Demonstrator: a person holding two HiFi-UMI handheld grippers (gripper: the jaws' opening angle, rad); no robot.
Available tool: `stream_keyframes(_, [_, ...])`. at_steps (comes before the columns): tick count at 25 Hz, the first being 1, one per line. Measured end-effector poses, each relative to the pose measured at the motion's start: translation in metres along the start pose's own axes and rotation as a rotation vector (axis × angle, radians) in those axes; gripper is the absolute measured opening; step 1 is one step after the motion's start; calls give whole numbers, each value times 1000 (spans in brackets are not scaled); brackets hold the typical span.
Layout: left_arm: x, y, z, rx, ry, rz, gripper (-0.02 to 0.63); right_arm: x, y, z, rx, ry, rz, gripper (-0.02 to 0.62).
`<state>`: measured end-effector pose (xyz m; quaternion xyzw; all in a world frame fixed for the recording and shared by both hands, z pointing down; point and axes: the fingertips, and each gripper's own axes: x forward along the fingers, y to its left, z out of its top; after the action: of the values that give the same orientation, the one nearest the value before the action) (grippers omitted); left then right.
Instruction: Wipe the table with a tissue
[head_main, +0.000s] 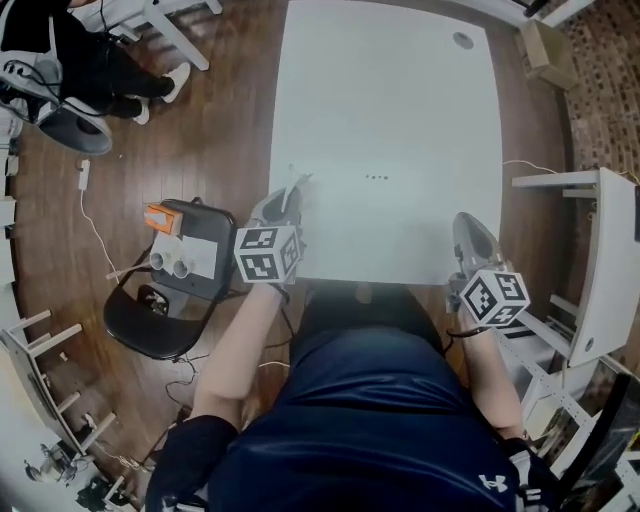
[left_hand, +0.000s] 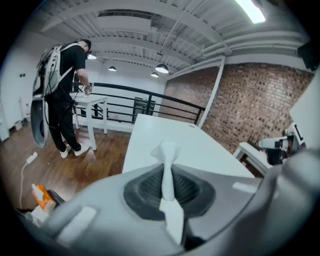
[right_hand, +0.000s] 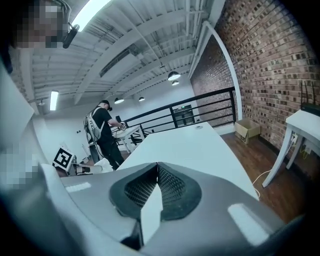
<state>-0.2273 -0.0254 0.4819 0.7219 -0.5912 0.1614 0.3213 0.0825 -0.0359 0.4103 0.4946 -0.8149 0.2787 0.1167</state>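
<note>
A white tissue (left_hand: 168, 150) is pinched between the jaws of my left gripper (left_hand: 168, 175), and its crumpled end sticks out past the tips. In the head view the left gripper (head_main: 290, 195) is at the left edge of the white table (head_main: 390, 110), with the tissue (head_main: 298, 181) just over the tabletop. My right gripper (head_main: 468, 228) hovers over the table's front right corner. The right gripper view shows its jaws (right_hand: 156, 167) closed tip to tip with nothing held. A few small dark specks (head_main: 377, 177) lie near the table's middle.
A black chair (head_main: 165, 300) left of the table holds an orange box (head_main: 163, 217) and paper cups. A person (head_main: 90, 70) stands at the far left. A white side table (head_main: 605, 260) is on the right, and a cardboard box (head_main: 545, 45) at the back right.
</note>
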Motion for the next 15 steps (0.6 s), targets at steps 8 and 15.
stream_keyframes(8, [42, 43, -17, 234, 176, 221, 9, 38, -35, -3, 72, 11, 59, 11])
stream_keyframes(15, [69, 27, -43, 161, 268, 180, 9, 55, -63, -18, 133, 47, 52, 11])
